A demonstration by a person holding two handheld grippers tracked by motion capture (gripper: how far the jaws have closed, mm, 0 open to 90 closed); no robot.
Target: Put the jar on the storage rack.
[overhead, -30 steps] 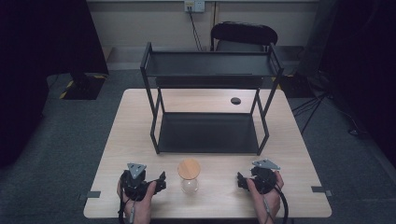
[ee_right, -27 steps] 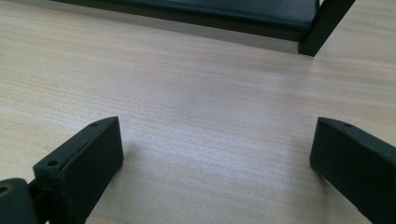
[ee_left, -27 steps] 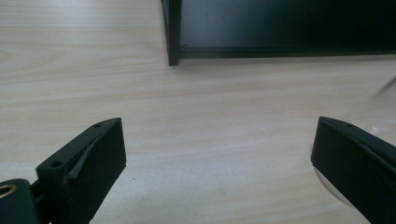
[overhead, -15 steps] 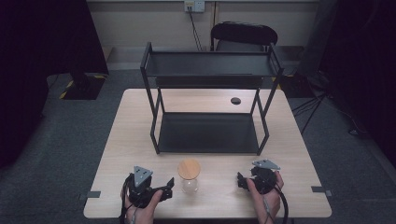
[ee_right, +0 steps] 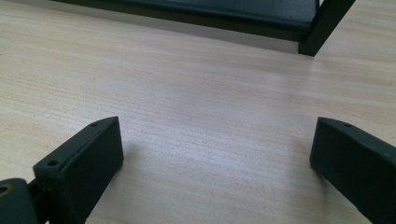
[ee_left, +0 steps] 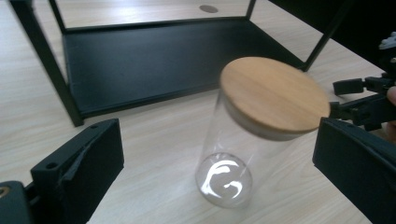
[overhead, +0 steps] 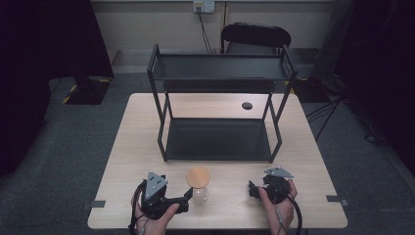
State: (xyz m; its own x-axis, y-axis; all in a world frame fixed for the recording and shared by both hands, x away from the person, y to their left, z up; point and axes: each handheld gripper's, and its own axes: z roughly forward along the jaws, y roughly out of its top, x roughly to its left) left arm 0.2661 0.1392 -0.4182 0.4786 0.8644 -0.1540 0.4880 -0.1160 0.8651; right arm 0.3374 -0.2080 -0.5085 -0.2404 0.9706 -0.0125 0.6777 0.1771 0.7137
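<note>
Glass jar (ee_left: pixel 243 140) stands between the left gripper's (ee_left: pixel 219 158) parted jaws, seemingly untouched.

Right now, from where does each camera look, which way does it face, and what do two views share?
High view: above the person's side, facing forward and down on the table, black shelf rack, both hands.
Left gripper view: on the left gripper, facing the glass jar with its wooden lid between open jaws.
Right gripper view: on the right gripper, facing bare tabletop between open jaws.
Shared: the jar appears in the high and left gripper views.
</note>
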